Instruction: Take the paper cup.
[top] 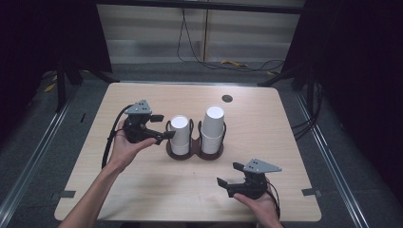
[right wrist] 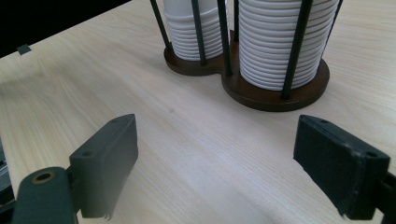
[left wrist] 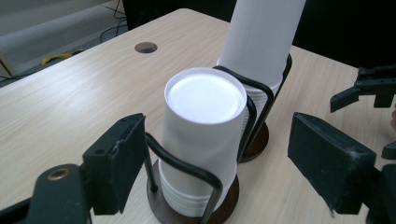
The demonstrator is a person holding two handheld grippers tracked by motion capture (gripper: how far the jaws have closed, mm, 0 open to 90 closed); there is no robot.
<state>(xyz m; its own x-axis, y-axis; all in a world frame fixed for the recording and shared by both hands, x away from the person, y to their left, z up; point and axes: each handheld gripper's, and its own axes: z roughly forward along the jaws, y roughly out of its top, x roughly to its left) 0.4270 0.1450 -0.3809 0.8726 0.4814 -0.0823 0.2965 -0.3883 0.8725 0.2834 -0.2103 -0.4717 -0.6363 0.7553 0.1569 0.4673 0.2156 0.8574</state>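
Two stacks of upturned white paper cups stand in a dark wooden holder [top: 195,155] with black wire loops at mid-table. The shorter stack [top: 179,135] [left wrist: 205,126] is on the left and the taller stack [top: 213,126] [left wrist: 259,37] on the right. My left gripper [top: 165,126] [left wrist: 219,140] is open just left of the shorter stack; its jaws stand apart from the cups with nothing held. My right gripper [top: 227,173] [right wrist: 215,149] rests open and empty near the table's front right, pointing toward the holder [right wrist: 271,98].
A round cable hole [top: 227,98] lies in the tabletop behind the taller stack. Grey tape marks sit at the front left [top: 64,194] and front right [top: 309,192] of the table. Cables run across the floor beyond the far edge.
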